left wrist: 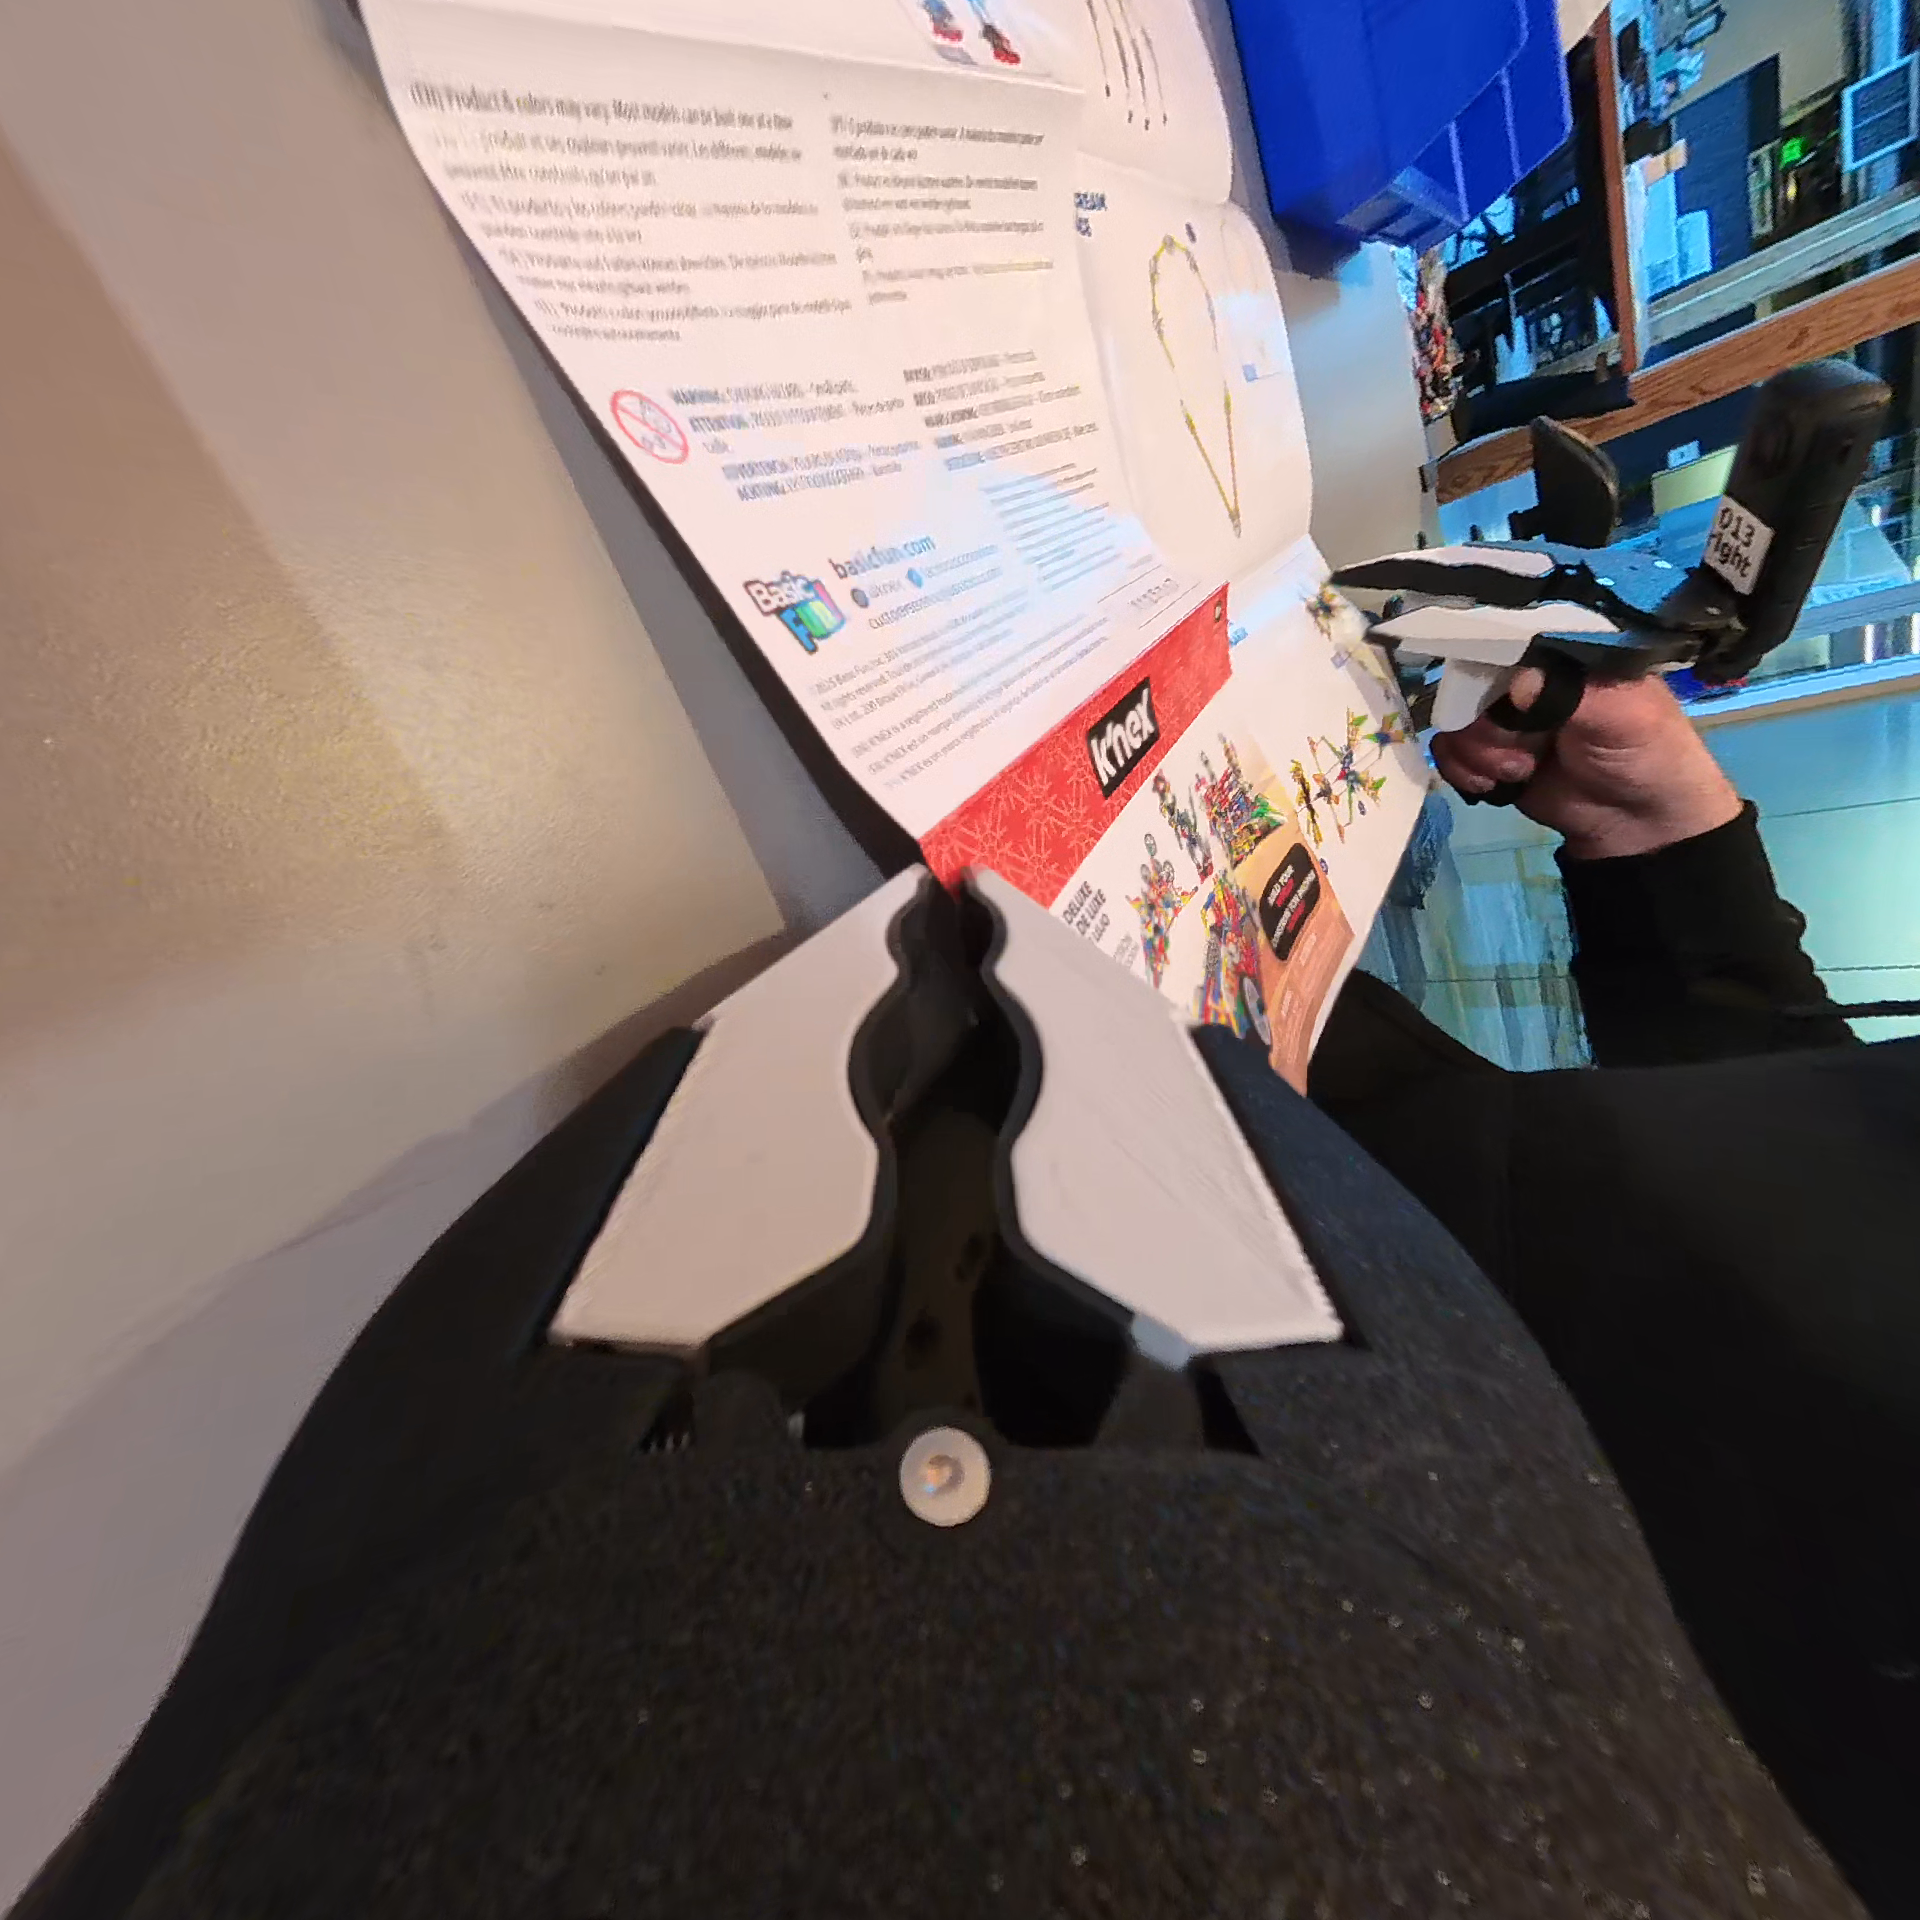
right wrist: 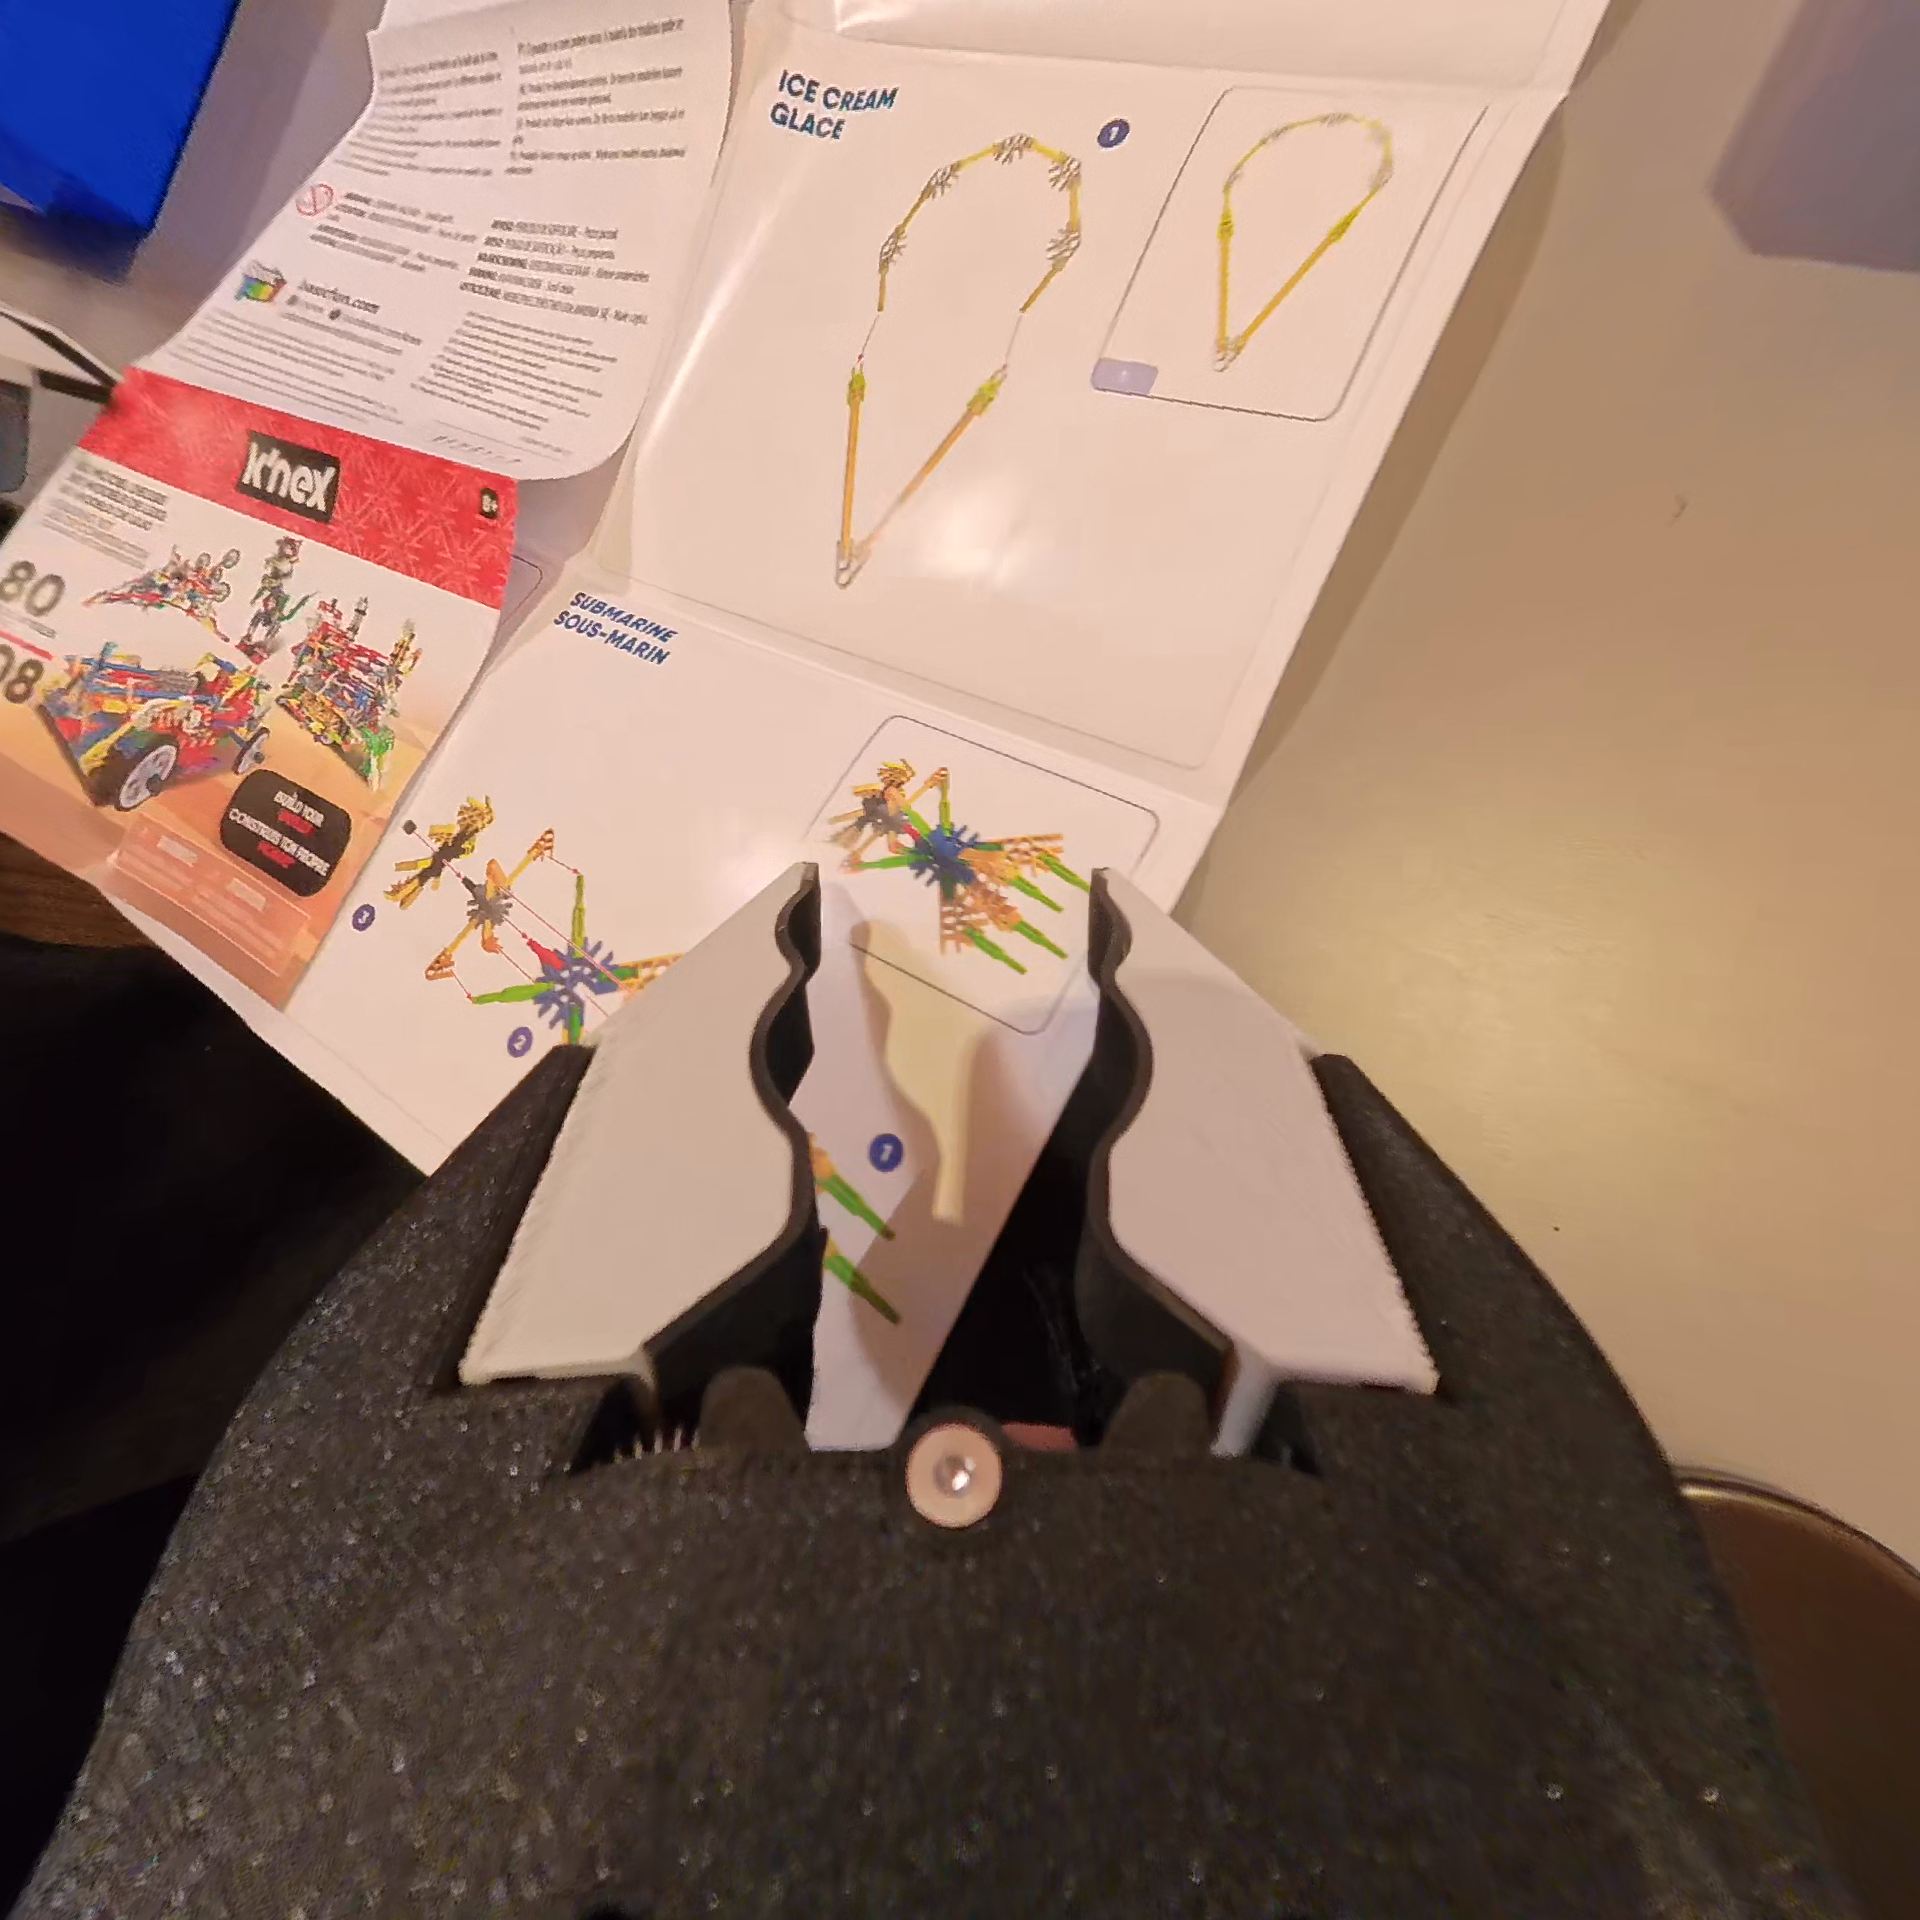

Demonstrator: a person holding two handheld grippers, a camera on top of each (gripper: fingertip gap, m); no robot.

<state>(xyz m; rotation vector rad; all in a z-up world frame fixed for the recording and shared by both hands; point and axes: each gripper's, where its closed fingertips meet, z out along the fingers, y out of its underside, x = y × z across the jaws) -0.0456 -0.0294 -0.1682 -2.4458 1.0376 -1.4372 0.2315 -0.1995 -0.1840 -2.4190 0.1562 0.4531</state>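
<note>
The left claw (left wrist: 948, 883) is pinched tight on the near corner of the leaflet (left wrist: 883, 416), at its red band. The right claw (right wrist: 956, 904) is partly spread, with the leaflet's opposite edge lying between its fingers but not gripped. The unfolded leaflet lies on the pale desk (right wrist: 1558, 727), beside a blue bin (left wrist: 1382, 94)

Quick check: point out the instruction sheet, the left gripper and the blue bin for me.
instruction sheet (right wrist: 966, 436): right wrist view, white diagram panel.
left gripper (left wrist: 948, 883): left wrist view, between the fingertips, closed on the sheet's red edge.
blue bin (left wrist: 1382, 94): left wrist view, its side wall.
</note>
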